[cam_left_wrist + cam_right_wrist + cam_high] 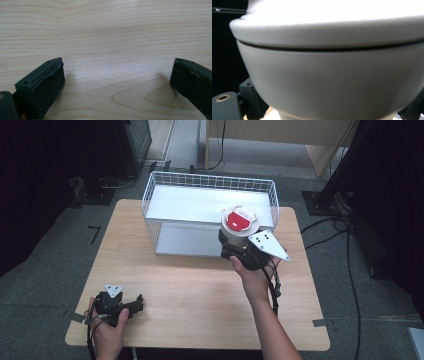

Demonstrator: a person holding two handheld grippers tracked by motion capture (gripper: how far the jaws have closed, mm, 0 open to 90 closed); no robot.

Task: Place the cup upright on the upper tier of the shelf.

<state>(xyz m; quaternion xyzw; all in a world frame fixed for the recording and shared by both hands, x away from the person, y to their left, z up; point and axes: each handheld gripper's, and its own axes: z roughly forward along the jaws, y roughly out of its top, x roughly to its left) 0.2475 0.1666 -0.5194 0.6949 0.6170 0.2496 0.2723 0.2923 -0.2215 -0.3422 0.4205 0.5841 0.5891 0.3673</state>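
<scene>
A grey round container [239, 226] with a red and white lid is held up in my right gripper [239, 251], in front of the white wire basket [161, 181]. The right gripper is shut on the container's lower body. In the right gripper view the container's grey wall [332, 82] and pale lid rim sit very close to the camera, with black jaw parts at the lower left and lower right. My left gripper [131, 304] rests low at the table's front left corner. Its two black jaws stand wide apart over bare wood [115, 62], with nothing between them.
The wire basket has a metal shelf [200, 202] inside and stands at the back of the wooden table [200, 300]. Cables [330, 227] and dark stands lie on the floor to the right. A wooden cabinet [280, 135] stands behind.
</scene>
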